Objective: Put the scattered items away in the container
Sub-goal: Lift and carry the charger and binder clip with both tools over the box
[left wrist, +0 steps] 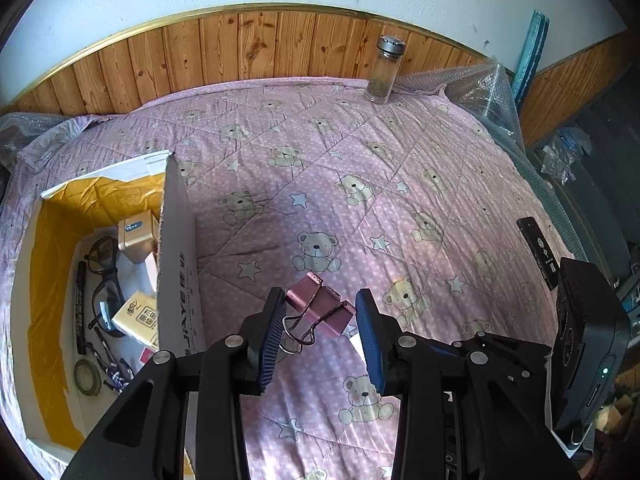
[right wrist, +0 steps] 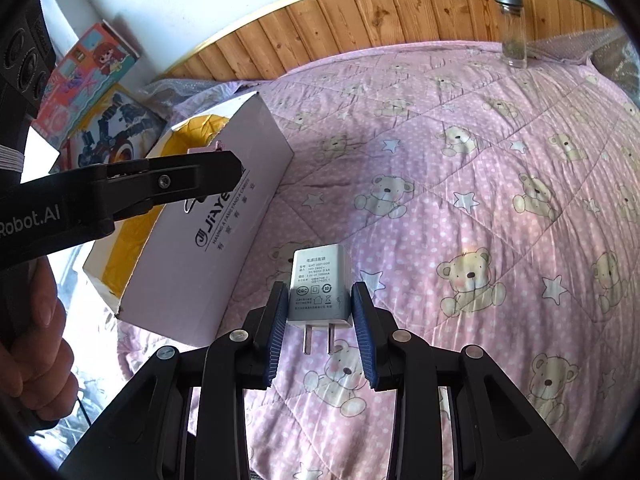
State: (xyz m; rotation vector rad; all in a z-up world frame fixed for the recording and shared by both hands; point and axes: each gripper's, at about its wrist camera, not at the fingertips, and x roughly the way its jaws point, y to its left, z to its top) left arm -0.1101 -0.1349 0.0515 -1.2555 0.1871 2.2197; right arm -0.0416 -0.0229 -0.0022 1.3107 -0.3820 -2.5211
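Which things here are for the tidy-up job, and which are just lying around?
For the job:
- binder clip in the left gripper
- charger in the right gripper
- box
- black remote on the quilt

Just lying about:
- glass jar
- toy boxes
- bubble wrap

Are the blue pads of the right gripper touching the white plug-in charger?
Touching. The right wrist view shows both blue pads pressed against the sides of the white plug-in charger, held above the quilt.

Pink bear-print quilt [left wrist: 360,184], white/yellow box [right wrist: 208,240].
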